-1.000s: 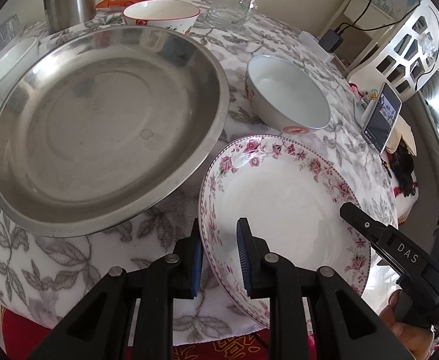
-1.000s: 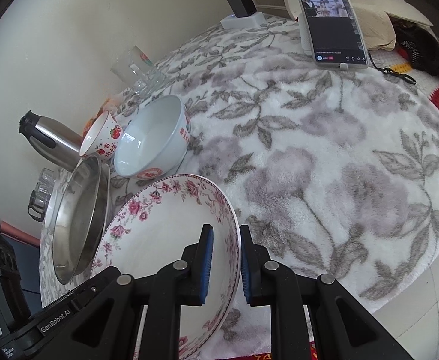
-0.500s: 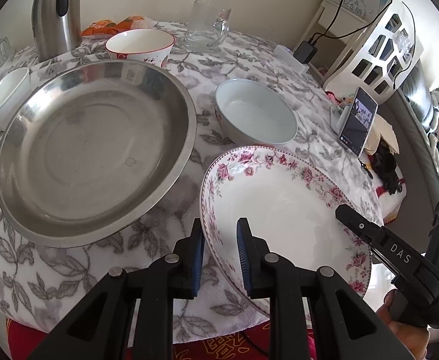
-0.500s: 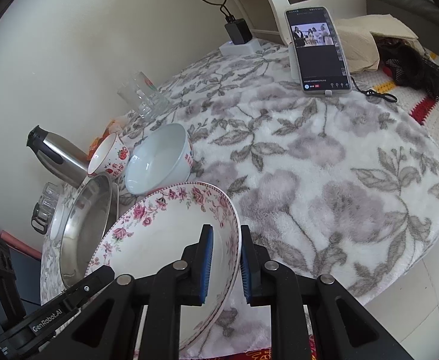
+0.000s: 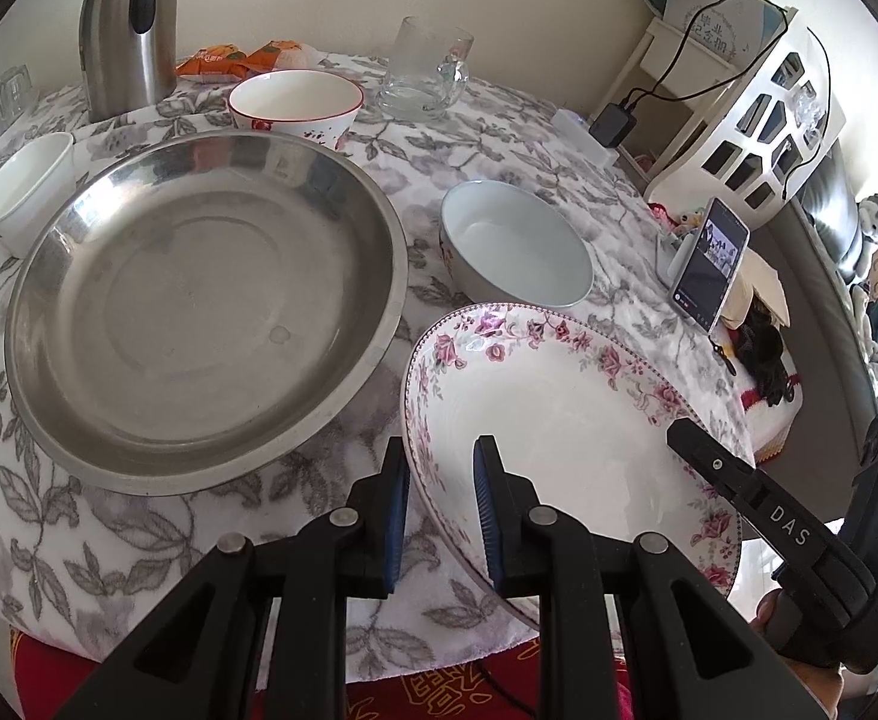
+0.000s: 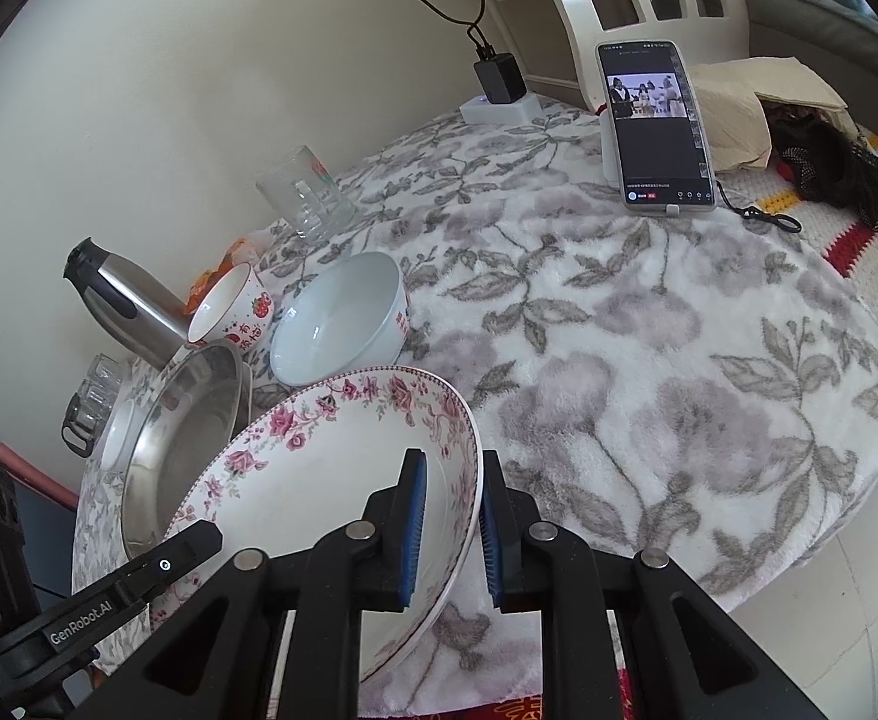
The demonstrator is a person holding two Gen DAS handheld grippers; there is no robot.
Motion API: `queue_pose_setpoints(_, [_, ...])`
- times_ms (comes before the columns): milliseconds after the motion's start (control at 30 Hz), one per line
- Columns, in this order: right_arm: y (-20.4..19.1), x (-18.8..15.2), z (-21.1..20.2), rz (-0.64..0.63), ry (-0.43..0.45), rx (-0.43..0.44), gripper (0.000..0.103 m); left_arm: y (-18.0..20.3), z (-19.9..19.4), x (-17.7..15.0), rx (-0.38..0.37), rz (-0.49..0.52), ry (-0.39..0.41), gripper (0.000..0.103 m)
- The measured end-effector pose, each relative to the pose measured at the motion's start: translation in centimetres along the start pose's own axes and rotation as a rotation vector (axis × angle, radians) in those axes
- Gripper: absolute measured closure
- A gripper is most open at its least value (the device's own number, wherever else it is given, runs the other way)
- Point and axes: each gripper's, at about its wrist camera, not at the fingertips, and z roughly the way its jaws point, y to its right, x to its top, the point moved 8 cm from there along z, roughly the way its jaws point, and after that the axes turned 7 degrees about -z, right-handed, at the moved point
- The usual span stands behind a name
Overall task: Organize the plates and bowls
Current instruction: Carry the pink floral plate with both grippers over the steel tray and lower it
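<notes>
A white plate with a pink rose border [image 5: 565, 420] [image 6: 331, 474] hangs lifted above the flowered tablecloth. My left gripper [image 5: 439, 510] is shut on its left rim and my right gripper [image 6: 448, 522] is shut on its right rim. To the plate's left lies a large steel dish [image 5: 199, 312] [image 6: 187, 438]. Behind the plate stands a white bowl [image 5: 517, 252] [image 6: 343, 318]. Farther back are a red-rimmed strawberry bowl [image 5: 295, 102] [image 6: 229, 312] and a small white bowl [image 5: 19, 192].
A steel thermos [image 5: 127, 24], a glass mug [image 5: 427, 72] and snack packets [image 5: 241, 57] line the back by the wall. A phone on a stand [image 6: 655, 126], a charger [image 6: 499, 81] and a black bag [image 6: 829, 168] sit at the right. The table edge [image 6: 859, 480] drops to tiled floor.
Both grippers have risen with the rose plate held between them, and it now hangs higher over the cloth. More of the table's back has come into sight.
</notes>
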Motion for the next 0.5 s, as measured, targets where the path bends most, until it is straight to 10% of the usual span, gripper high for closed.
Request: queue_pose_setpoints(500, [-0.3,0.3,-0.9,0.0,0.029,-0.003,0.085,0.2,-0.4,-0.4,0.015,0.024,0.005,0.081])
